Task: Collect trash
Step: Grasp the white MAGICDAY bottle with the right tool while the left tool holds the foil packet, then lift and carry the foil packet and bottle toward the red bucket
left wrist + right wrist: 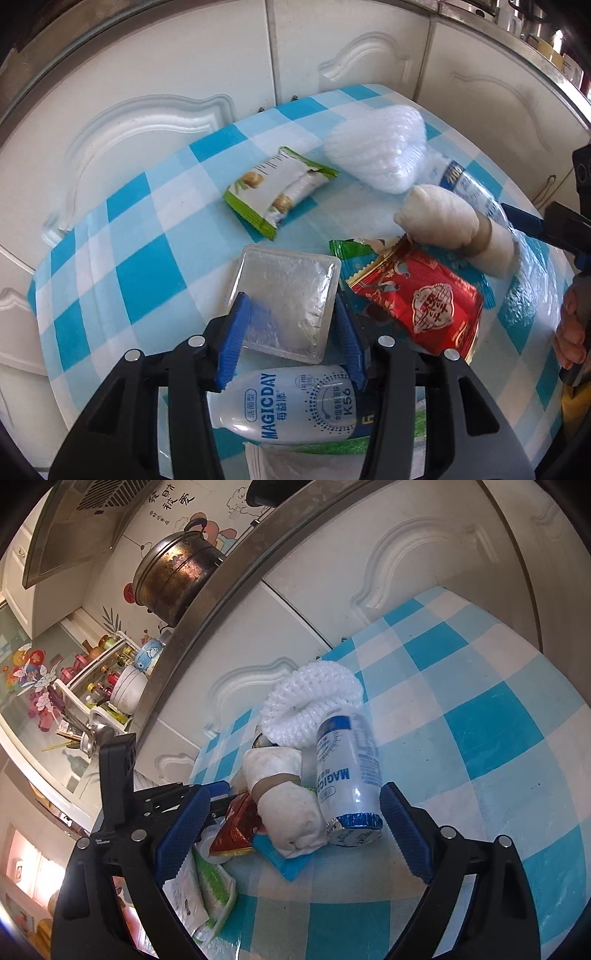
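Wrappers (417,295) crowd left tool (291,332) gripping tray (284,299); right tool (291,834) wide.

My left gripper (291,328) points down with its fingers (236,332) pinched in close. My right gripper (291,834) has its fingers spread wide.

Left gripper (291,326): black angular linkage arms, round silver screws at the joints, blue ribbed pads on both fingers (236,334). Right gripper (291,834): same black frame and silver screws, blue cross-hatched pads, small white lettering on one arm. Bare hand (572,332) on a dark handle.
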A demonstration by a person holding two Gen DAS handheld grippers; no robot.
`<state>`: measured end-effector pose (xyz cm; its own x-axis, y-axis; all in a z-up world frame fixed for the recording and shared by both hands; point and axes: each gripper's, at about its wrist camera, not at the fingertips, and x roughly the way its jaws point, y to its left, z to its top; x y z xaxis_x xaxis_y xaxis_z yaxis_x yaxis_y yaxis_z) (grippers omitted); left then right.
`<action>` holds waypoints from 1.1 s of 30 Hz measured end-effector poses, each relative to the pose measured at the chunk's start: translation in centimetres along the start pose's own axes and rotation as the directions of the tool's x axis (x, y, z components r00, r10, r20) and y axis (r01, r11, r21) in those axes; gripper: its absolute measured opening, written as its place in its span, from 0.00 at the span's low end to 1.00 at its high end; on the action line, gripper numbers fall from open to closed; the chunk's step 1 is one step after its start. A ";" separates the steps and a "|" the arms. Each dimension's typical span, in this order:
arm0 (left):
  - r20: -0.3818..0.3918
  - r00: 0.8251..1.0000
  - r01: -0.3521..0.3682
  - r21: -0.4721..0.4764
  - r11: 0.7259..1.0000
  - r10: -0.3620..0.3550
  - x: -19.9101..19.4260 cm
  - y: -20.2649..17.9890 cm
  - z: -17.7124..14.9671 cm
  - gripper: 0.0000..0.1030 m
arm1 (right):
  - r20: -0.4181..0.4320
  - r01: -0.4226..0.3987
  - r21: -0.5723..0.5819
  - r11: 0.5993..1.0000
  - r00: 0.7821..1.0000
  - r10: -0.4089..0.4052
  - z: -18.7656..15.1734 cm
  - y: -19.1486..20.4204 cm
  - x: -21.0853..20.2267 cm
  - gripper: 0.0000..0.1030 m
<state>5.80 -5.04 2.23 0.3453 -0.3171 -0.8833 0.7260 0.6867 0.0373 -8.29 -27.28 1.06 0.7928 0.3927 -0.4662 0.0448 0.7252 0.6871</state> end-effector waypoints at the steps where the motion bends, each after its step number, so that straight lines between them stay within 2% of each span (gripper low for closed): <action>1: -0.004 1.000 0.011 -0.001 1.000 -0.011 -0.2 -0.3 -0.4 0.47 | 0.001 0.009 -0.006 1.000 1.000 -0.009 0.0 0.0 0.0 0.90; 4: -0.002 1.000 0.009 -0.013 1.000 -0.009 -0.9 -0.8 -1.1 0.47 | 0.001 0.028 -0.022 0.999 1.000 -0.028 0.0 0.0 -0.1 0.90; 6: 0.011 1.000 -0.018 -0.018 1.000 0.019 -1.3 -0.9 -1.3 0.47 | 0.000 0.031 -0.017 0.999 1.000 -0.031 0.0 -0.1 -0.1 0.90; 11: 0.020 0.994 -0.103 0.009 0.995 0.103 -1.4 -0.8 -1.3 0.69 | 0.015 0.101 -0.030 0.994 0.995 -0.101 0.2 -0.3 -0.3 0.90; 14: 0.012 0.996 -0.087 0.025 0.996 0.086 -1.1 -0.9 -1.2 0.77 | 0.025 0.154 -0.037 0.987 0.988 -0.153 0.3 -0.6 -0.2 0.90; 18: -0.009 0.997 -0.080 0.041 0.996 0.080 -0.3 -1.0 -0.7 0.77 | 0.036 0.168 -0.006 0.986 0.985 -0.168 0.4 -1.5 -0.2 0.90; 21: -0.014 0.997 -0.069 0.052 0.996 0.070 0.0 -1.4 -0.7 0.76 | 0.046 0.174 0.025 0.984 0.984 -0.175 0.7 -2.2 -0.6 0.77; 23: -0.027 0.998 -0.050 0.043 0.998 0.051 0.3 -1.5 -0.7 0.67 | 0.038 0.202 0.040 0.979 0.978 -0.204 0.9 -2.7 -0.4 0.73; 25: -0.026 0.999 -0.038 0.037 0.999 0.039 0.3 -1.6 -0.8 0.62 | 0.032 0.217 0.049 0.975 0.975 -0.219 0.9 -2.9 -0.3 0.69; 26: -0.025 0.999 -0.042 0.038 0.998 0.043 0.3 -1.6 -0.8 0.62 | 0.030 0.228 0.046 0.973 0.973 -0.229 0.9 -2.9 -0.2 0.68; 31: -0.025 0.999 -0.048 0.020 0.999 0.048 0.3 -1.6 -0.9 0.62 | 0.028 0.295 0.010 0.955 0.955 -0.295 0.8 -2.7 0.0 0.46; 33: -0.025 0.998 -0.054 0.020 0.998 0.054 0.2 -1.6 -1.0 0.62 | 0.025 0.302 0.020 0.953 0.953 -0.303 0.9 -3.0 -0.1 0.43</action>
<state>4.11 -5.57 1.54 0.3695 -0.2630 -0.8912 0.7182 0.6894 0.0943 -7.97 -29.98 -0.44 0.7568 0.1405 -0.6384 0.2946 0.7985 0.5249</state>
